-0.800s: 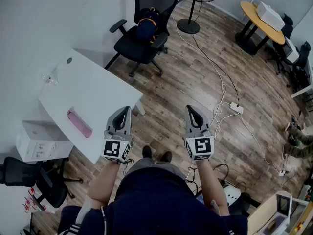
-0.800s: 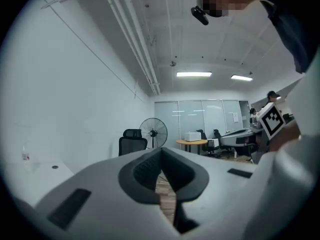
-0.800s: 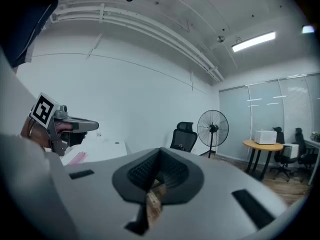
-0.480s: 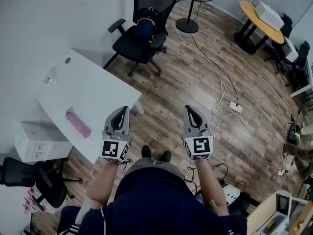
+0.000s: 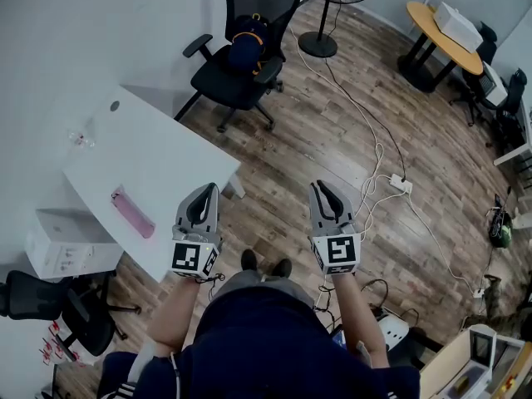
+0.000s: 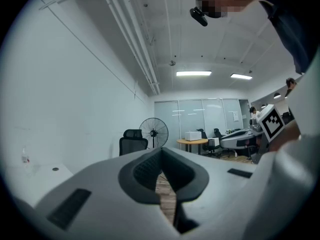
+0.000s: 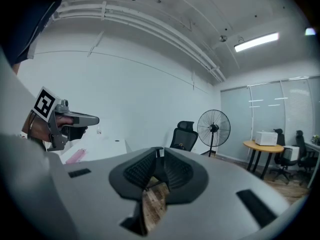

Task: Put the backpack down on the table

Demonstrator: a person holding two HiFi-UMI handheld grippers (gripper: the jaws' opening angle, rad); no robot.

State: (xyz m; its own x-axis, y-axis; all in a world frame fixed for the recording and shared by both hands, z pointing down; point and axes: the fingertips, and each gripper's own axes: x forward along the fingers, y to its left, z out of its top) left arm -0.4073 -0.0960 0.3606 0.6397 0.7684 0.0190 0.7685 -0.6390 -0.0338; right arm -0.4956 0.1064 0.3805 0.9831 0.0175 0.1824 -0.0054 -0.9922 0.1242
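Dark blue fabric with orange trim, the backpack (image 5: 248,44) sits slumped and rounded on the seat of the black mesh office chair (image 5: 237,77). That is well apart from the white table (image 5: 179,152) it is meant for, and from both grippers.

Over the last moment almost nothing has changed. The left gripper (image 5: 208,192) and right gripper (image 5: 319,187) have only settled a touch lower in front of the person, and the backpack has not stirred. To my eye the job has not really begun: the person has yet to walk over and pick the bag up.

Both grippers are empty, their ribbed black pads (image 6: 147,166) pressed tip to tip, with only floorboards showing in the slit behind.

The gripper shells are smooth grey moulded plastic. The table looks like a hard, matte slab with rounded corners, mostly bare apart from a soft-looking pink oblong pouch (image 5: 134,212). The floor is grainy wood plank with thin white cables (image 5: 378,152) snaking across it
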